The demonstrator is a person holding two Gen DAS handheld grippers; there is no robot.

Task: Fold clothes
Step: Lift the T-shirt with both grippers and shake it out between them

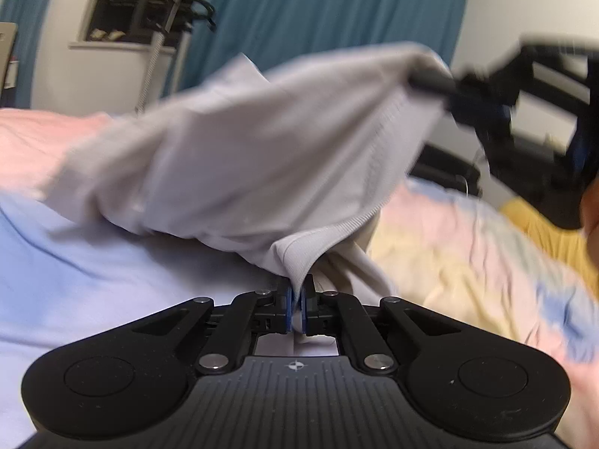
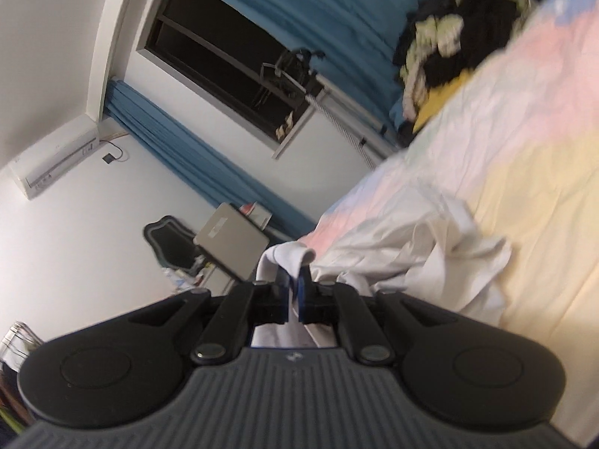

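The pale grey knit garment [image 1: 239, 157] hangs stretched crosswise above the pastel patchwork bedsheet [image 1: 468, 247], left gripper [image 1: 297, 299] and right gripper [image 2: 294, 292] each clamped on an edge, teal curtains [image 1: 318, 11] behind.

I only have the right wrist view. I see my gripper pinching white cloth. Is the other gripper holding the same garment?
Observer: Yes. In the left wrist view the left gripper is shut on a ribbed hem of the pale garment.
Operator: Is the cloth lifted or lying flat?
Observer: Lifted. It spans up from the left gripper to the right gripper, which holds another edge higher.
Operator: What lies under it?
Observer: A pastel bedsheet, with a yellow patch showing beyond the right side of the garment.
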